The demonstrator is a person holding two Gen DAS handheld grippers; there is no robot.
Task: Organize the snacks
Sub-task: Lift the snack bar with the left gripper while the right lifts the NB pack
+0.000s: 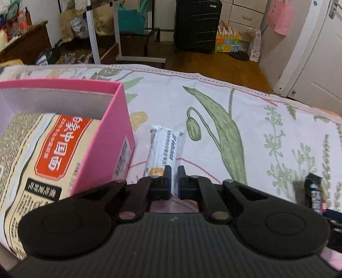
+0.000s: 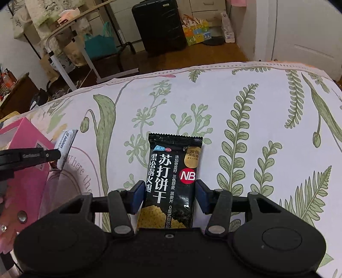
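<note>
My left gripper (image 1: 174, 181) is shut, and the near end of a white snack packet (image 1: 163, 147) runs into its pads; the packet lies just right of the pink box (image 1: 119, 128). A large cream and red snack bag (image 1: 53, 149) fills that box. In the right wrist view the same left gripper (image 2: 51, 155) meets the white packet (image 2: 66, 145) beside the pink box (image 2: 25, 139). My right gripper (image 2: 171, 196) is shut on a black cracker packet (image 2: 173, 171), one blue pad on each long side. That black packet (image 1: 314, 192) also shows at the left view's right edge.
A floral cloth (image 2: 245, 139) covers the surface, whose far edge (image 1: 213, 77) drops to a wooden floor. Beyond stand a black suitcase (image 1: 196, 25), a white desk frame (image 1: 94, 38) and a teal bag (image 1: 130, 19). A white door (image 1: 320, 64) is at the right.
</note>
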